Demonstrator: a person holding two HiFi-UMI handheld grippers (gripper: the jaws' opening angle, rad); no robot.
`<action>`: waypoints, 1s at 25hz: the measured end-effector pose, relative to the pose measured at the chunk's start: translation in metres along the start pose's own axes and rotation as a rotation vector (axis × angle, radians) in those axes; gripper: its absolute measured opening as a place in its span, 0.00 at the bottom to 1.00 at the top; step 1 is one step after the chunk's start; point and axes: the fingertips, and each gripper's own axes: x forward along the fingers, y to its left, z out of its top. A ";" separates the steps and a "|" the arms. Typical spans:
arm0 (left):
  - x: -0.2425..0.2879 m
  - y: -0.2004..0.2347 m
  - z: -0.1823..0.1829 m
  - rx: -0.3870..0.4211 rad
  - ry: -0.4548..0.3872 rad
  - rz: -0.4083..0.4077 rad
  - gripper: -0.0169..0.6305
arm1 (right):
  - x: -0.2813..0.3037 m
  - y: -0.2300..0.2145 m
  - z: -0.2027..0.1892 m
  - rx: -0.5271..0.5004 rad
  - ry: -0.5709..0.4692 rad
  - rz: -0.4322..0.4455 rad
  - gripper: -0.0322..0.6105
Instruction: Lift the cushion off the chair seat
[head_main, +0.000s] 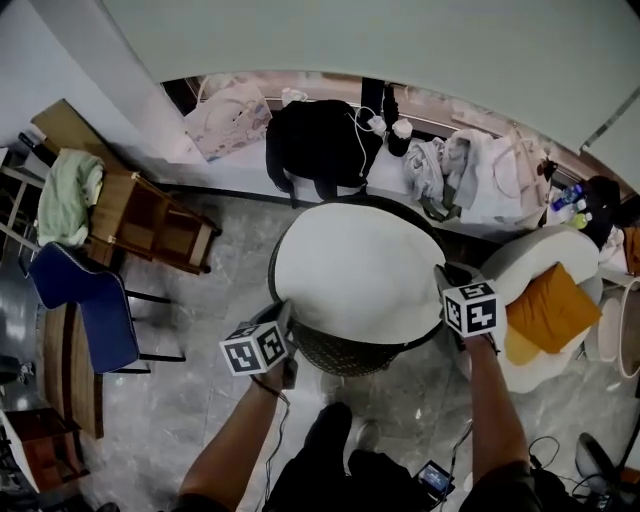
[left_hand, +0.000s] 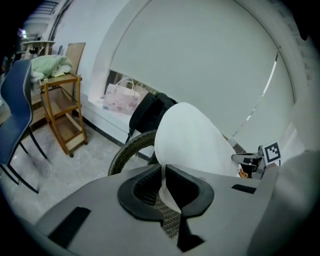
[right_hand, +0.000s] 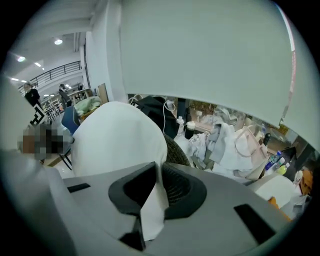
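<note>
Cushion: the round white cushion (head_main: 350, 270) hangs between the two grippers, above the dark woven chair (head_main: 345, 358). Its near edge is clear of the rim. I cannot tell whether the far edge rests on the seat.
Left gripper: the left gripper (left_hand: 163, 172) is clamped on a thin fold of cloth at the cushion's left edge, pinched flat between the pads.
Right gripper: the right gripper (right_hand: 159, 172) is clamped the same way on the right edge, and a flap of cloth hangs out below its jaws.
Why the edge: the cushion looks too thick for the jaws, so they bite only the cover cloth.
Why both sides: holding opposite edges probably stops the wide, soft disc from folding or swinging.
Step in hand: the lift seems well along; what remains is likely clearing the far rim.
Risk: such thin pinches could slip under the cushion's weight.
Room nearby: the orange pillow (head_main: 545, 305) lies close on the right, and the blue chair (head_main: 85, 300) stands well apart on the left.
</note>
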 end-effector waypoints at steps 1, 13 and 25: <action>-0.006 -0.005 0.007 0.005 -0.010 -0.002 0.08 | -0.008 -0.001 0.008 -0.001 -0.013 -0.004 0.13; -0.064 -0.052 0.057 0.061 -0.108 -0.027 0.08 | -0.086 -0.004 0.061 -0.020 -0.132 -0.036 0.13; -0.117 -0.087 0.096 0.122 -0.201 -0.045 0.08 | -0.152 0.000 0.106 -0.036 -0.239 -0.063 0.13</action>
